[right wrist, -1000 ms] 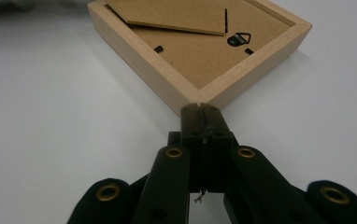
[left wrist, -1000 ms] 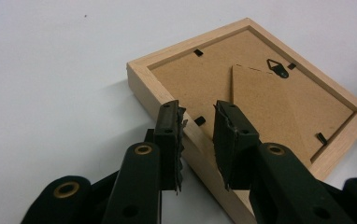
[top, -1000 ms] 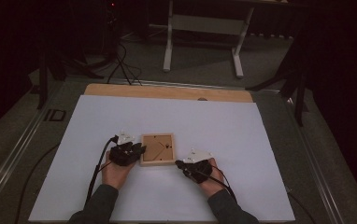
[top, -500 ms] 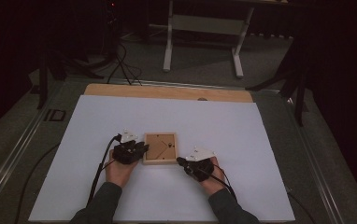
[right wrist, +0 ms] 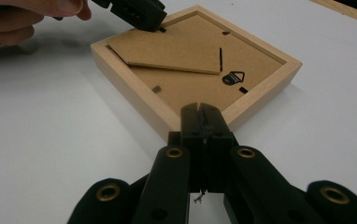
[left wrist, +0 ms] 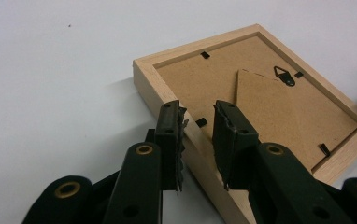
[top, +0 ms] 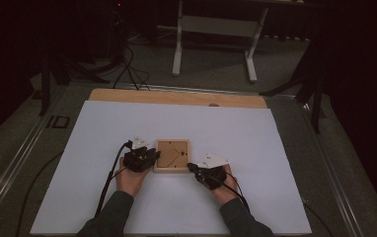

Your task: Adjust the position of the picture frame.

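At the near half of the desk, about midway between its left and right edges, a wooden picture frame (top: pixel 172 156) lies face down on the white sheet (top: pixel 275 148), backing board (left wrist: pixel 260 107) up. Right gripper (top: pixel 192 169): jaws pressed together, nothing between them, tip butted against the frame's near right corner, so it acts as a stop, not a grip. Left gripper (top: pixel 153 157): jaws partly apart, straddling the frame's left rail, one pad outside the wood, the other inside over the backing; I can't tell whether the pads actually bite. Risks, as I read it: the frame sits loose on a smooth sheet, so any push from the left with the right tip slipping off the corner would spin or skate it toward the far edge. The inner left jaw is right beside a small black retaining tab (left wrist: pixel 201 122); closing there could bend it or dent the board. The fold-out stand flap (right wrist: pixel 167 49) already sits slightly proud of the board, so a jaw catching under it could tear it at the hinge. The hanger hook (right wrist: pixel 233 77) farther in is another snag point.
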Demonstrator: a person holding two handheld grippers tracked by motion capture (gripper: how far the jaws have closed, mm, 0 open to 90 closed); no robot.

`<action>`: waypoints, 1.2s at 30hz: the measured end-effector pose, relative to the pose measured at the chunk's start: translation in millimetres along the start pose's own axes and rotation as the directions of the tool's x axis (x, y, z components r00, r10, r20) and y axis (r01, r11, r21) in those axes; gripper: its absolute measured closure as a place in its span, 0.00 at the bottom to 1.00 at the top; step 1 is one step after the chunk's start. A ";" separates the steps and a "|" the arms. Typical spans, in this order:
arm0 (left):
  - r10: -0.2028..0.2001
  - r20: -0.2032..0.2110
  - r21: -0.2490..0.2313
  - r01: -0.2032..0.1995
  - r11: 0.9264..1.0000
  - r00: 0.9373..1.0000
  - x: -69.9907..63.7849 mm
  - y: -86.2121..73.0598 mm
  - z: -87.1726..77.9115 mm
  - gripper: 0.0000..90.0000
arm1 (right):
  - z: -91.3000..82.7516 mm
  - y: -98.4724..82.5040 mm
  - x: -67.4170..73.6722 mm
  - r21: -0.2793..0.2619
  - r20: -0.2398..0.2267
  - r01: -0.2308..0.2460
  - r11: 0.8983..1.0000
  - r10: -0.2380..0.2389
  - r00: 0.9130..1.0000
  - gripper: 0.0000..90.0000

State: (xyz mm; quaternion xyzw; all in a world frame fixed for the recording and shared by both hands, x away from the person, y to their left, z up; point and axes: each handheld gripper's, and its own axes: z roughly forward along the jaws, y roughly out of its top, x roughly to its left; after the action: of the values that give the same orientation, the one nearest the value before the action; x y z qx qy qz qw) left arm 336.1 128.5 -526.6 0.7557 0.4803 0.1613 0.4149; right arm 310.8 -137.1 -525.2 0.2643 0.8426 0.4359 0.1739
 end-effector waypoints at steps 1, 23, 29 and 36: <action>-0.002 -0.002 -0.001 0.002 1.000 1.000 -0.5 0.4 0.7 0.80 | 0.2 0.0 -0.2 0.001 0.008 0.005 1.000 -0.006 1.000 0.99; -0.026 0.013 -0.011 0.026 1.000 1.000 4.6 -3.0 -4.5 0.71 | 0.0 -0.9 -1.4 -0.002 0.011 0.019 1.000 -0.019 1.000 1.00; -0.012 0.042 -0.045 0.014 0.999 0.999 0.5 -0.2 -13.3 0.65 | -0.1 -1.0 -0.6 -0.002 0.016 0.022 1.000 -0.022 1.000 1.00; 0.021 0.048 -0.075 -0.017 0.997 0.999 -5.4 4.5 -20.6 0.60 | 0.0 -1.0 -0.9 -0.002 0.013 0.019 1.000 -0.019 1.000 1.00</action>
State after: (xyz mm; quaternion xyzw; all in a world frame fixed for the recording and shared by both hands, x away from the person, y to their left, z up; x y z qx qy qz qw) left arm 322.9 132.7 -509.9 0.7482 0.4563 0.1644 0.4527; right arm 311.2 -138.2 -526.0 0.2588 0.8434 0.4334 0.1840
